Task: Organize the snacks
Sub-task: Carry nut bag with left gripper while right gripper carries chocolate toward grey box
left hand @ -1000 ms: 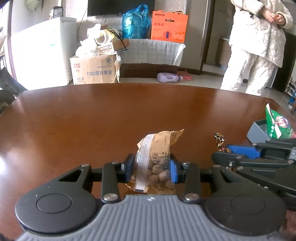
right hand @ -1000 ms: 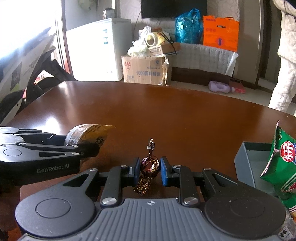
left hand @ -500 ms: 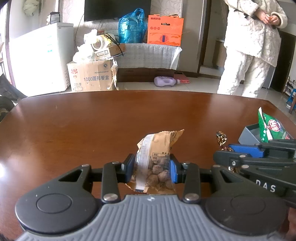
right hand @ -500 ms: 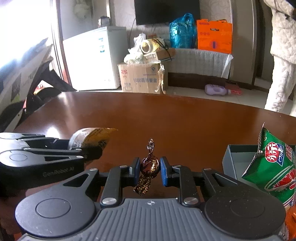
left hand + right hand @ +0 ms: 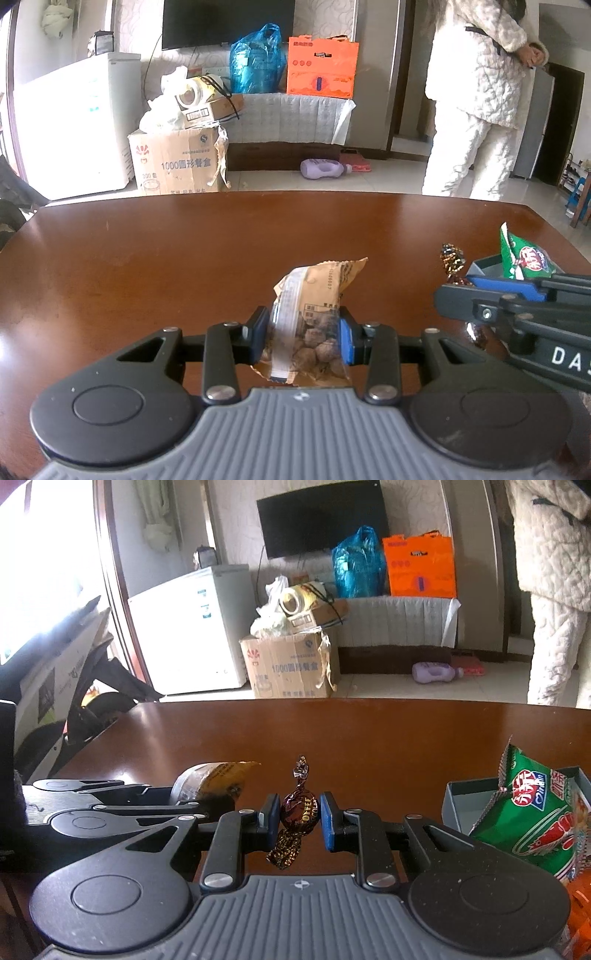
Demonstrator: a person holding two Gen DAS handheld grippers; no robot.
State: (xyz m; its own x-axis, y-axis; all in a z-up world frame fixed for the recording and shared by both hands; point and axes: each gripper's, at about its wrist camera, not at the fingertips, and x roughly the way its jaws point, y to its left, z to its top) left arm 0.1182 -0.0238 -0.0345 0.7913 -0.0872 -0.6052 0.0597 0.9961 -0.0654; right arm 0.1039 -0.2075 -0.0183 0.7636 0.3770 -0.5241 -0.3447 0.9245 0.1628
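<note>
Sitting clamped between right fingers [image 5: 326, 821]: toffee [image 5: 298, 810].

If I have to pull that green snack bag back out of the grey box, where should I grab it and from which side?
Judging from the right wrist view, take the green snack bag by its crimped top seam, coming down from above. It leans upright in the grey box with that flat seam sticking over the rim, while its puffed body sits behind the wall and would likely slip or crush.

1. A cardboard box [image 5: 177, 162] stands on the floor beside a white fridge [image 5: 74, 129].
2. A blue plastic bag [image 5: 256, 61] and an orange bag [image 5: 321, 66] sit under a dark television [image 5: 229, 20].
3. A purple bottle [image 5: 323, 169] lies on the floor.
4. A person in white quilted clothes [image 5: 476, 96] stands beyond the desk [image 5: 184, 251].
</note>
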